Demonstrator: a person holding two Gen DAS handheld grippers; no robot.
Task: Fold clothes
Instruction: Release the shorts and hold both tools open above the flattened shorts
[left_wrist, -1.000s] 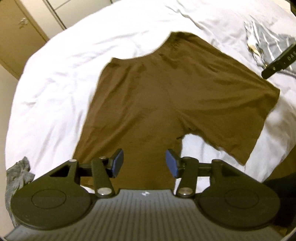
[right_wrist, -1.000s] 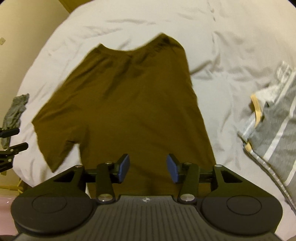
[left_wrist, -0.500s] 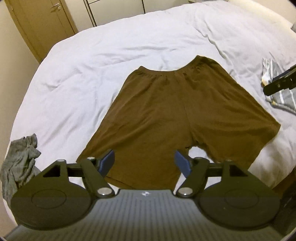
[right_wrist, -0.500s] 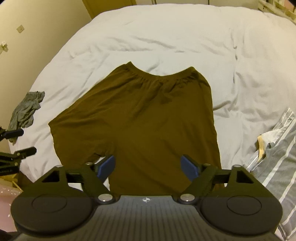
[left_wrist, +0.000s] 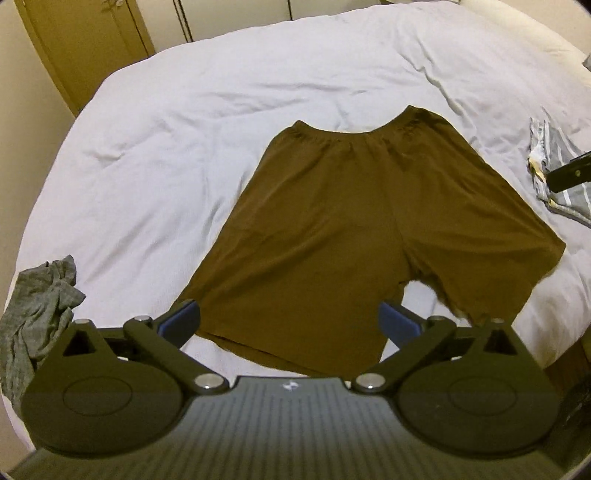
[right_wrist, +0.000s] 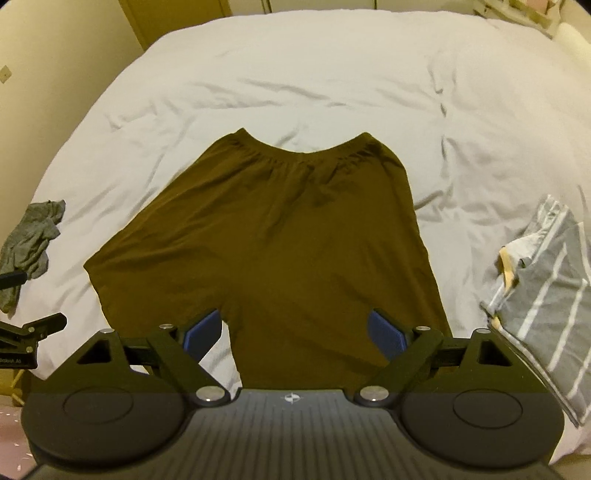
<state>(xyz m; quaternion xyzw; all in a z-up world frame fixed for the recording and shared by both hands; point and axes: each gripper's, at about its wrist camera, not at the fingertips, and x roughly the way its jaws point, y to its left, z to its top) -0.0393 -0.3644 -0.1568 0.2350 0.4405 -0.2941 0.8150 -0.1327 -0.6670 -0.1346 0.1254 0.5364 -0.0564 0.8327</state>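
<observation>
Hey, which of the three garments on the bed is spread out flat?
The brown shorts in the middle, legs apart and waistband far. The grey garment at the left edge is crumpled; the striped garment on the right is bunched up.

Warm, dim indoor light gives both views a yellowish cast. The rumpled white bed cover (left_wrist: 229, 122) shows soft creases without hard shadows. Fisheye distortion bends the bed's edges, and corners darken. The flat dark brown cloth shorts (right_wrist: 280, 236) look slightly soft and grainy, with no glare.
</observation>
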